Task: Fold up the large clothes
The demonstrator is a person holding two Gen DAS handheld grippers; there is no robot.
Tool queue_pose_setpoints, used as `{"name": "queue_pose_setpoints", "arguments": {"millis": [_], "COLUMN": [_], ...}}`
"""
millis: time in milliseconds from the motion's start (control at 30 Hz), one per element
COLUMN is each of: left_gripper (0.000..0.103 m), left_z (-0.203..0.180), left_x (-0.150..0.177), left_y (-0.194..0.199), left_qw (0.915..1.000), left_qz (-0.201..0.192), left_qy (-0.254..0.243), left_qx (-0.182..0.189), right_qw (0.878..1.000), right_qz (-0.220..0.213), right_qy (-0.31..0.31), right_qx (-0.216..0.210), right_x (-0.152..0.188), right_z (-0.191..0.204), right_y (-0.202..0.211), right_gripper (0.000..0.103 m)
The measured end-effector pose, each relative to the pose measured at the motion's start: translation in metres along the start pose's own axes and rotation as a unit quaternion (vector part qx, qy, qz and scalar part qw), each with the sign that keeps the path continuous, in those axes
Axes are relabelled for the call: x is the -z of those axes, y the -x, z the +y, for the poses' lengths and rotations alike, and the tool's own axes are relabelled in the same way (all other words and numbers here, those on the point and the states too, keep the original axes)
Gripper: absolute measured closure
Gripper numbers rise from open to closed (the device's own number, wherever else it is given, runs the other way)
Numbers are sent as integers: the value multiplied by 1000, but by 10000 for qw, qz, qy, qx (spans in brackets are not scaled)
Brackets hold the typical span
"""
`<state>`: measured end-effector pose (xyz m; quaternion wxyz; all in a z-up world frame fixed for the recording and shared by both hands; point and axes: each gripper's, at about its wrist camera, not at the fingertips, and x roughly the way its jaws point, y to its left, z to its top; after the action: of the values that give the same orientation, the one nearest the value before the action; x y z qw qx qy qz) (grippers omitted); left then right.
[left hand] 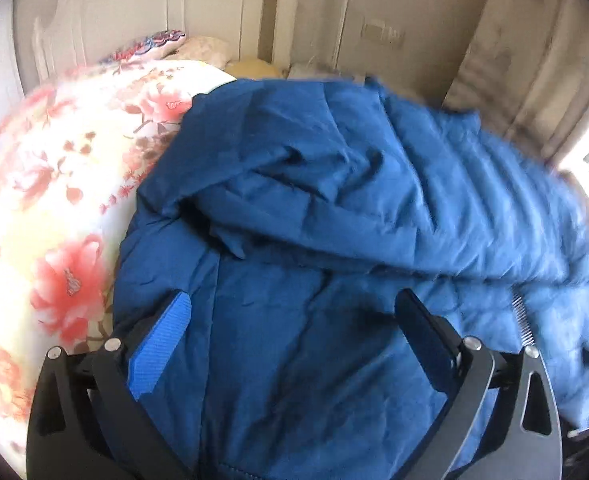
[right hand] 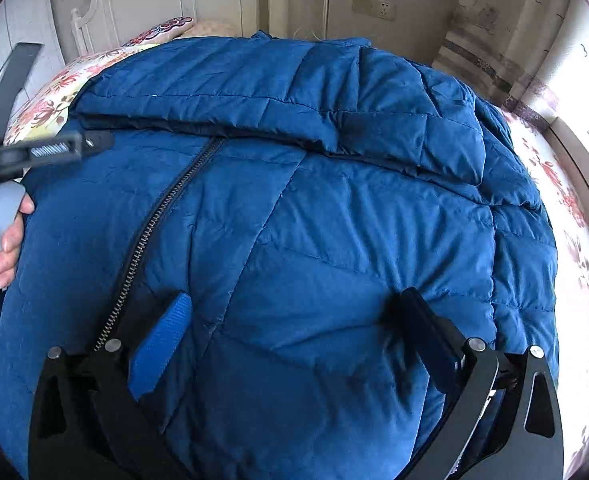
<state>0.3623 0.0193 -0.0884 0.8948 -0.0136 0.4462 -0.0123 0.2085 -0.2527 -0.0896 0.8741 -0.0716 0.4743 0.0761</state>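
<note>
A large blue quilted jacket (right hand: 334, 208) lies spread on a bed, its zipper (right hand: 162, 216) running down the left part. A sleeve is folded across its upper half. My right gripper (right hand: 294, 312) hovers open just above the jacket's lower front, with nothing between its fingers. In the left wrist view the same jacket (left hand: 334, 208) looks rumpled and partly blurred. My left gripper (left hand: 294, 312) is open over the jacket's left part, with only cloth under it. In the right wrist view, the left tool (right hand: 50, 150) and the hand (right hand: 10, 236) holding it show at the left edge.
The bed carries a cream bedspread with red flowers (left hand: 54, 184). Pillows (left hand: 162, 40) lie at the head by a white headboard (left hand: 114, 4). A wall with a socket (right hand: 374, 7) stands behind, and a window with a curtain (right hand: 534, 52) is at the right.
</note>
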Motion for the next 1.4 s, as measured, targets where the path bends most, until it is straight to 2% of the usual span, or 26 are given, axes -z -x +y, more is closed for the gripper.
{"name": "queue_pose_setpoints", "arguments": {"millis": [67,167,233,267,300,333,367,400,433,500,567,600,667,700,767,833,867,933,967,1033,1100,1200,1267,1333,1367,1400], "left_gripper": [2,4,2,2,2,2,2,2,2,2,2,3,3,2,2,2,2,2,2,2,2,2,2,2,2,2], "left_z": [-9,7,13,12,6,-3,-9,-12,-8,2,7,12,21,25,24,11,-2,-24,-25,-18,-11,4,29,47,56,66], "left_x": [0,9,20,26,34,42,53,62,64,59,57,58,61,64,71,83,88,109,109,104,103,105,109,117,122,123], "left_y": [-1,33,57,64,66,61,52,41,46,42,47,57,78,93,112,118,114,95,89,87,85,97,112,118,115,112], "left_qw": [9994,9980,9957,9952,9960,9966,9952,9938,9952,9967,9975,9978,9973,9960,9924,9889,9874,9827,9824,9849,9877,9916,9937,9927,9921,9943], "left_qz": [24,-625,-853,-823,-632,-397,-153,16,-45,87,-4,-222,-560,-711,-872,-793,-715,-420,-327,-209,-116,-159,-362,-506,-438,-355], "left_qy": [-258,4,72,-37,-327,-650,-967,-1113,-974,-777,-695,-630,-458,-424,-576,-998,-1207,-1781,-1829,-1676,-1473,-1272,-1052,-990,-953,-843], "left_qx": [-234,37,351,528,542,324,53,-49,59,217,152,39,118,335,653,760,728,290,199,391,502,190,-85,-472,-694,-542], "right_qw": [9997,9965,9951,9954,9957,9959,9951,9951,9954,9957,9939,9940,9960,9970,9975,9947,9936,9941,9944,9951,9966,9987,9977,9964,9980,9985], "right_qz": [-166,-572,-517,-257,7,76,-46,-49,-37,-65,-214,-370,-606,-677,-678,-389,-193,-326,-306,-229,-211,-352,-604,-491,-391,-397], "right_qy": [-37,-540,-662,-684,-705,-811,-963,-960,-907,-801,-876,-884,-636,-380,132,801,1017,909,831,717,681,352,149,67,-76,-326], "right_qx": [178,268,527,619,603,403,235,231,304,467,634,523,133,36,-134,-510,-461,-488,-577,-639,-413,-51,270,686,488,197], "right_x": [-6,0,5,9,14,20,22,21,20,20,26,34,37,39,44,57,62,69,68,68,69,73,82,97,100,106], "right_z": [1,-20,-35,-42,-47,-54,-60,-62,-59,-54,-43,-35,-19,-5,21,60,71,75,71,66,62,32,9,-11,-22,-31], "right_y": [2,28,32,25,15,9,12,12,12,16,28,40,60,69,75,62,49,49,49,49,54,65,75,70,62,60], "right_gripper": [5,5,5,5,4,4,4,4,4,5,5,5,5,5,5,5,5,5,5,5,5,5,5,5,5,4]}}
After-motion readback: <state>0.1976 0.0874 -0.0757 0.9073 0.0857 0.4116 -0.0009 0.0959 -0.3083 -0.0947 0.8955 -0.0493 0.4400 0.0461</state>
